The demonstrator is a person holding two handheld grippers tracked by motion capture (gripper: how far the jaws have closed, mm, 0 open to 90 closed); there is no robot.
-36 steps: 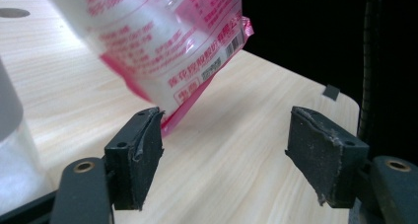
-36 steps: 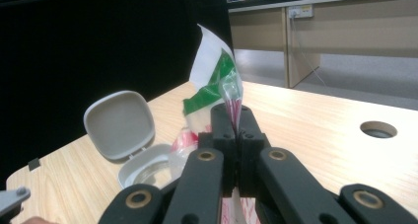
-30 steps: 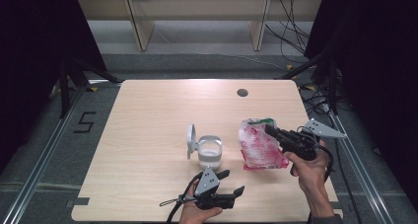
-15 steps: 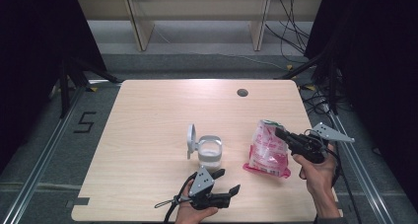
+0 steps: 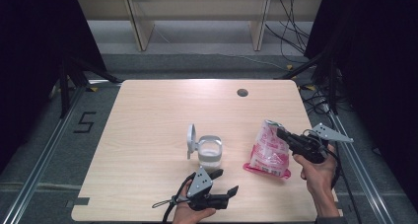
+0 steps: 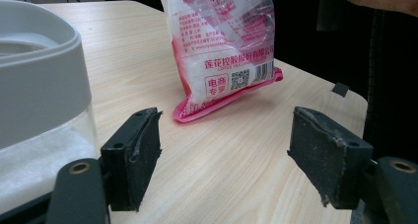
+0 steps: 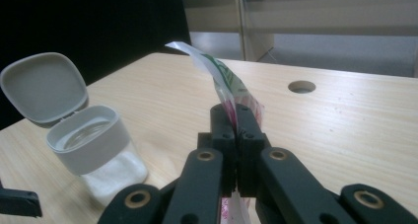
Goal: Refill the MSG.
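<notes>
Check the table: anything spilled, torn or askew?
No spill or damage visible. The pink-printed clear plastic bag stands propped, pinched at its top by the right gripper. The clear jar with grey hinged lid stands upright, lid open. Left gripper is open, empty.

Lab: black-curtained table (image 5: 148, 135), floor rails (image 5: 44, 157)

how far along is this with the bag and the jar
Done: the jar stands with its lid flipped open, and the right tongs are shut on the top edge of the pink bag, whose bottom rests on the table. In hand: holding the bag upright beside the jar. Left: probably pouring; the left tongs are open, gripping nothing.
</notes>
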